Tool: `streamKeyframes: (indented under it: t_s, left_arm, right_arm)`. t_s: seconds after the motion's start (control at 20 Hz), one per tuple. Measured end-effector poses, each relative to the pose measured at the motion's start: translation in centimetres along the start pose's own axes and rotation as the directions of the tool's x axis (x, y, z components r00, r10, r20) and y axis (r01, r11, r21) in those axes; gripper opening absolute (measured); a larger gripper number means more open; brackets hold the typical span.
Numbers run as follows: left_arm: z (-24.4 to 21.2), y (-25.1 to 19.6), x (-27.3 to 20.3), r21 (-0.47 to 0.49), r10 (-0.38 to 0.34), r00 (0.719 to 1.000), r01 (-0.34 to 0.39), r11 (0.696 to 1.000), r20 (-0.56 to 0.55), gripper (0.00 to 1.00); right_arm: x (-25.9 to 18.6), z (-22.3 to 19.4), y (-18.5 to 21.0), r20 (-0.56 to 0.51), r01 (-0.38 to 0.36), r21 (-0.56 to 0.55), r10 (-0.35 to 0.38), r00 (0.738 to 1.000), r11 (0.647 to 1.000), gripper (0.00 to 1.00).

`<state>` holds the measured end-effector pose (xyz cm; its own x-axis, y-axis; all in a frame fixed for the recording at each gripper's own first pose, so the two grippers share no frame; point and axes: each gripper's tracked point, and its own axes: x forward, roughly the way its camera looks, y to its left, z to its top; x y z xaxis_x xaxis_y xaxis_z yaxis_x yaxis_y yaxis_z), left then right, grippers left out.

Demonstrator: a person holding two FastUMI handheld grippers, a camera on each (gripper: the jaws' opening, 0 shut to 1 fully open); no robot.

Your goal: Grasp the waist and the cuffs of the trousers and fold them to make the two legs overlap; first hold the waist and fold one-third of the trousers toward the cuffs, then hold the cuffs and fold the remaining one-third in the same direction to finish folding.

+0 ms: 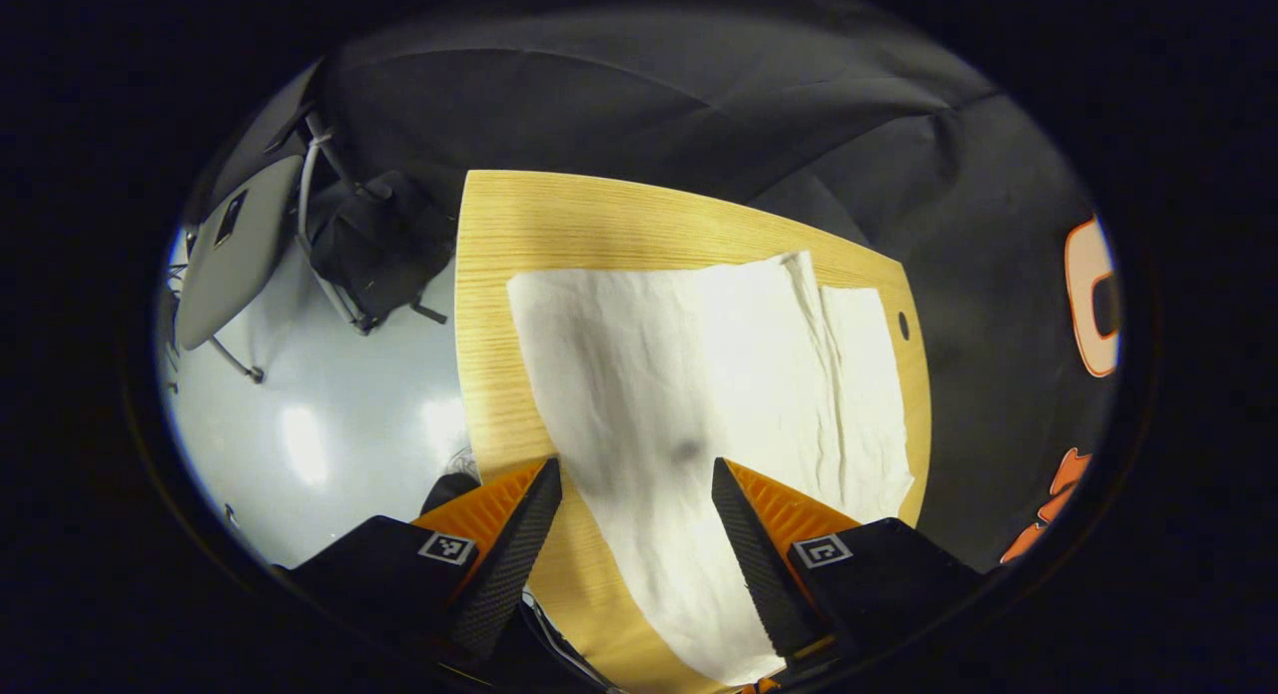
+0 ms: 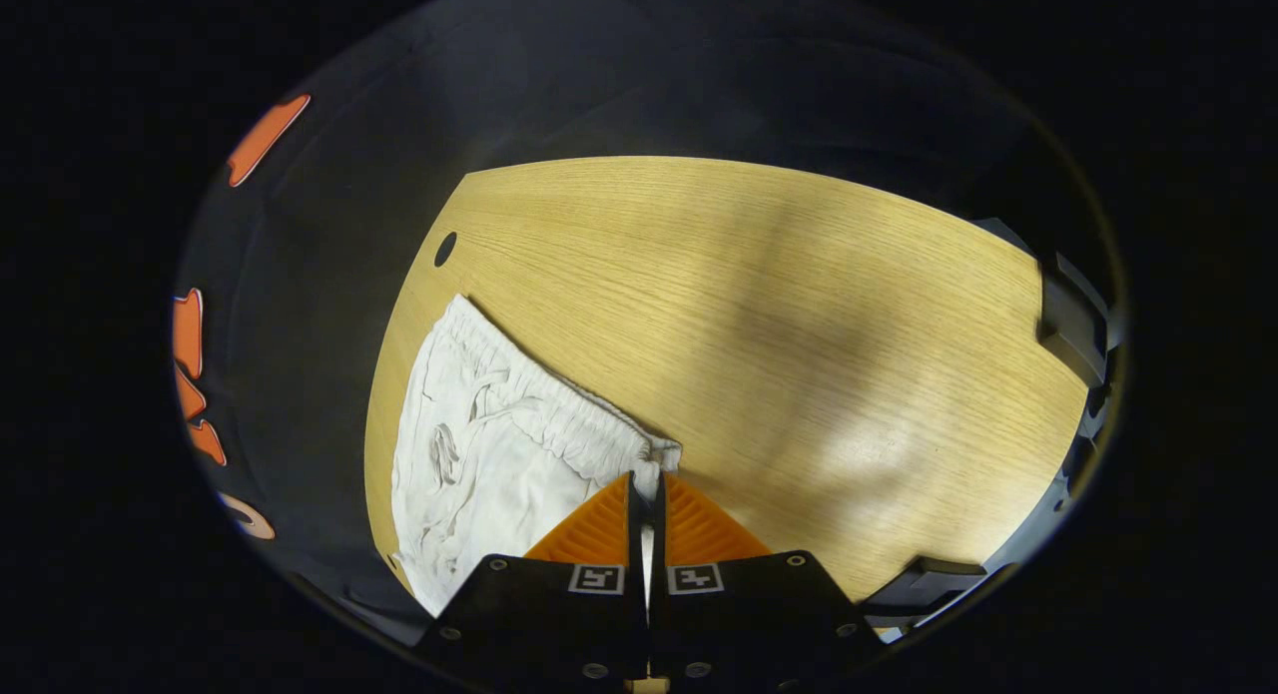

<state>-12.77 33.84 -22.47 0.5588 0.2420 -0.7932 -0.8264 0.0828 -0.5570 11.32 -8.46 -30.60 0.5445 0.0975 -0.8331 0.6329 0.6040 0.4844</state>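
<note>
Trousers (image 1: 689, 394) lie flat on the desk (image 1: 499, 275), long axis running up the left gripper view. The left gripper (image 1: 636, 489) hovers with fingers spread, straddling a leg. In the right gripper view, the right gripper (image 2: 647, 489) pinches the waistband corner (image 2: 659, 459) at lower centre; bare desk stretches rightward.

Table: a light wood-grain top (image 2: 759, 305) with a small dark round hole (image 2: 445, 248) near one corner.
Wall: black cloth (image 1: 639, 105), creased, hangs behind the table.
Floor: pale grey and glossy (image 1: 329, 424), with bright glare patches.
Furniture: a grey chair (image 1: 235, 250) on thin metal legs stands on the floor, off beside the table.
</note>
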Motion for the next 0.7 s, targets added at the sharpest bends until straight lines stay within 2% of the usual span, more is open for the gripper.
streamKeyframes:
  t_s: [0.1,0.15,0.2,0.35,0.4,0.5,0.7]
  left_arm:
    - [0.2,0.0,0.3,0.009,0.008,1.0,-0.008,1.0,-0.001,1.0]
    - [0.3,0.0,0.4,0.018,0.018,1.0,-0.018,1.0,-0.005,0.94]
    - [0.3,0.2,0.5,0.026,0.026,1.0,-0.025,0.999,-0.01,0.93]
    - [0.1,-0.3,0.8,0.051,0.004,1.0,-0.003,0.999,-0.03,0.76]
    - [-0.2,0.2,1.1,0.045,0.036,0.998,-0.034,0.998,-0.046,0.53]
    - [0.1,0.3,1.3,0.011,0.037,0.998,-0.037,0.999,-0.043,0.08]
    - [0.0,0.0,1.5,0.046,0.033,0.998,-0.03,0.998,-0.052,0.05]
  right_arm:
    - [0.0,0.0,0.0,0.0,0.0,0.0,0.0,1.0,1.0,0.02]
    - [0.0,0.0,0.0,0.0,0.0,-0.001,0.0,1.0,1.0,0.01]
    - [0.1,0.0,0.0,-0.001,-0.001,0.001,0.001,1.0,1.0,0.02]
    - [0.1,0.0,0.0,-0.002,-0.003,0.003,0.003,1.0,1.0,0.02]
    - [0.1,0.0,0.0,-0.002,-0.003,0.003,0.003,1.0,1.0,0.02]
    - [0.1,0.0,0.0,-0.003,-0.006,0.002,0.006,1.0,1.0,0.02]
    - [0.1,0.1,0.1,-0.003,-0.012,-0.002,0.012,1.0,1.0,0.02]
